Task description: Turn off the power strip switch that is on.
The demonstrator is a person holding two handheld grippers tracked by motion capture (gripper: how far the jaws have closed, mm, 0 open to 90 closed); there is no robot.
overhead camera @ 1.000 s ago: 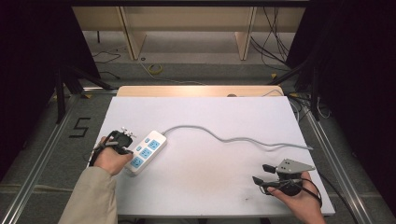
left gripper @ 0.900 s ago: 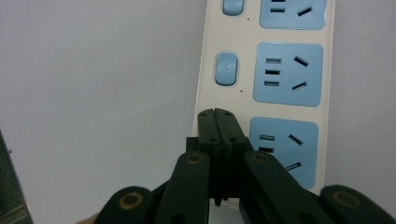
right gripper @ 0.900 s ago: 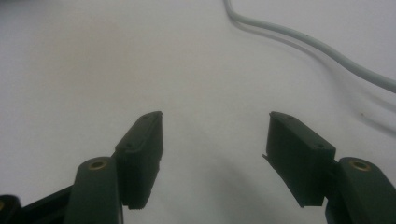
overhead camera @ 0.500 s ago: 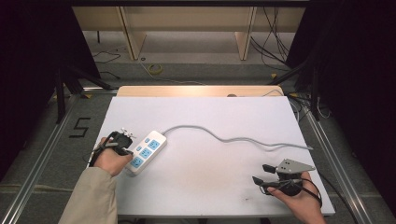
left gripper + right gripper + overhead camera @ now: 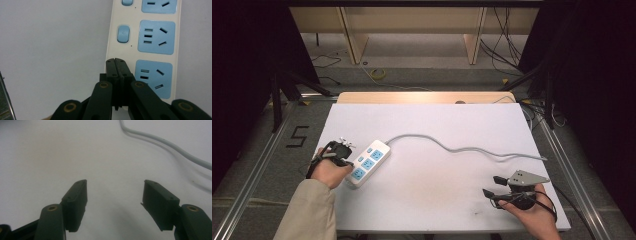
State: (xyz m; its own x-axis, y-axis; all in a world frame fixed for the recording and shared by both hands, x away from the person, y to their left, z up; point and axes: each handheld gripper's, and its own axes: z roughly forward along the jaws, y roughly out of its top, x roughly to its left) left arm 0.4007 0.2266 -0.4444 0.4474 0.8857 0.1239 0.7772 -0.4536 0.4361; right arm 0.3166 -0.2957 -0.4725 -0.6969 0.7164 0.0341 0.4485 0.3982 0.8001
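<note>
On white table [image 5: 432,200], one power strip [image 5: 368,163]

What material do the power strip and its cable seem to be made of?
The power strip looks like hard, smooth plastic: a cream-white body with a faint sheen and light blue socket faces and switches. Its cable seems to have a soft grey rubber or vinyl jacket, since it lies in loose curves across the table.

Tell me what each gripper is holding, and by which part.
Nothing is held. The left gripper is shut, empty, at the power strip's edge. The right gripper is open above the bare table.
</note>
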